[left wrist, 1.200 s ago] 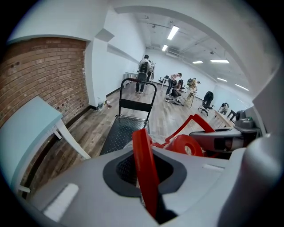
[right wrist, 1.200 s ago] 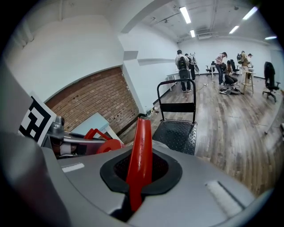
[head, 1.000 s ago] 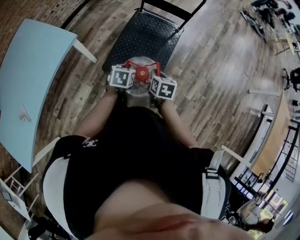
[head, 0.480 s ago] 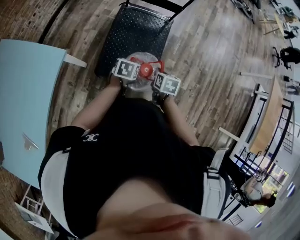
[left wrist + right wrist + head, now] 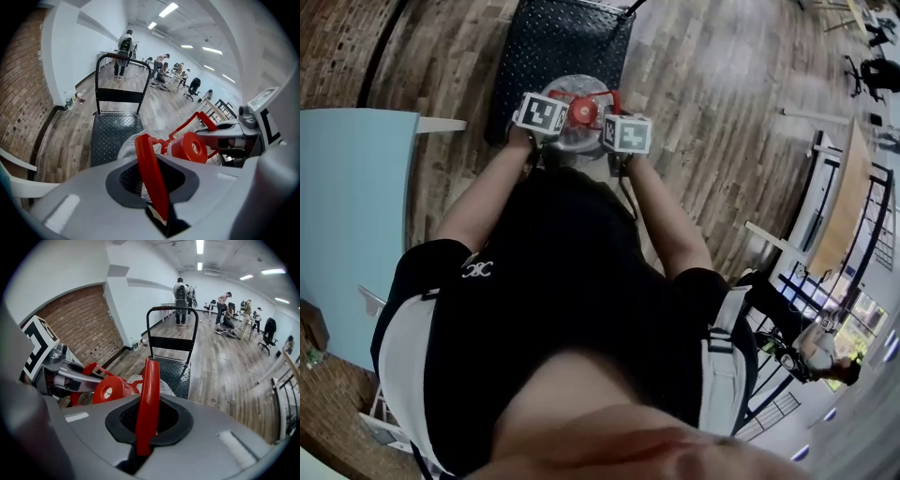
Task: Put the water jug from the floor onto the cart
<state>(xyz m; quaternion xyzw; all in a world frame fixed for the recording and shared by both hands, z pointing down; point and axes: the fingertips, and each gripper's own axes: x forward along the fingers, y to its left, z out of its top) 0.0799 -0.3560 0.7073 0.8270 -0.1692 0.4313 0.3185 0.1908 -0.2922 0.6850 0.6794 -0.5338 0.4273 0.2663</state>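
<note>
We were setting the jug (image 5: pixel 574 131) on the cart (image 5: pixel 546 37), left gripper (image 5: pixel 154 187) opening round its handle (image 5: pixel 149 159), right gripper (image 5: pixel 146 427) clamped on it; next, release and withdraw.

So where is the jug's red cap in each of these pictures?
Head view: red cap near the top, middle.
Left gripper view: red cap right of centre.
Right gripper view: red cap left of centre, low.
Shared landmark: the black cart lies just beyond the cap in all three.
</note>
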